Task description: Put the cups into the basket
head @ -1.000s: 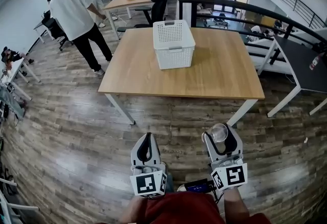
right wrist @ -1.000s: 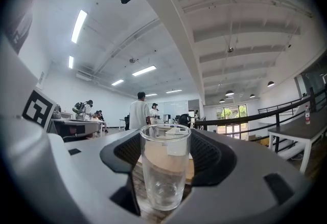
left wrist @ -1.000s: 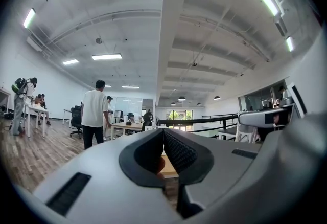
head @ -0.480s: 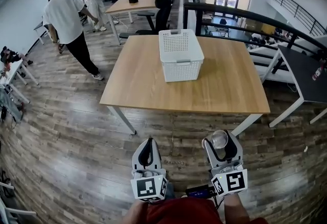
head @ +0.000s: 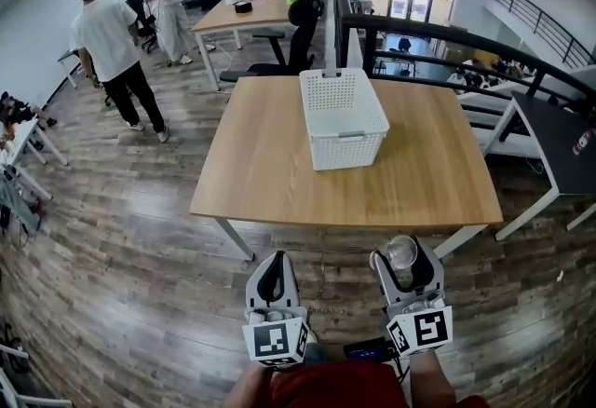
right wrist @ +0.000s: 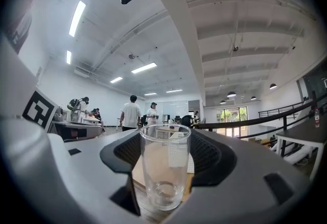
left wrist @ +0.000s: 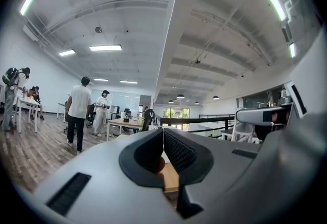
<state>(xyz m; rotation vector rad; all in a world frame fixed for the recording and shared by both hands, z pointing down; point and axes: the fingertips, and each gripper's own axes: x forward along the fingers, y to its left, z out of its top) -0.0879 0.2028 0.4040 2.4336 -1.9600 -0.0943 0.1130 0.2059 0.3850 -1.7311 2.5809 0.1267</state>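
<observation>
A white perforated basket (head: 343, 117) stands on the wooden table (head: 261, 173), a little right of its middle. My right gripper (head: 403, 259) is short of the table's near edge, over the floor, shut on an upright clear glass cup (head: 402, 251). In the right gripper view the cup (right wrist: 164, 166) stands empty between the two dark pads. My left gripper (head: 272, 278) is level with it on the left. Its jaws meet at the tips (left wrist: 163, 136) with nothing between them. No other cup is in view.
Two people (head: 107, 43) stand at the far left near a second wooden table (head: 256, 10) and a black office chair (head: 300, 24). A dark railing (head: 447, 29) runs behind the table. A dark-topped table (head: 559, 145) stands at the right. Wooden floor lies between me and the table.
The table and basket have come closer and lower in the head view as both grippers advance toward them. The person in the white shirt has walked away to the far left.
</observation>
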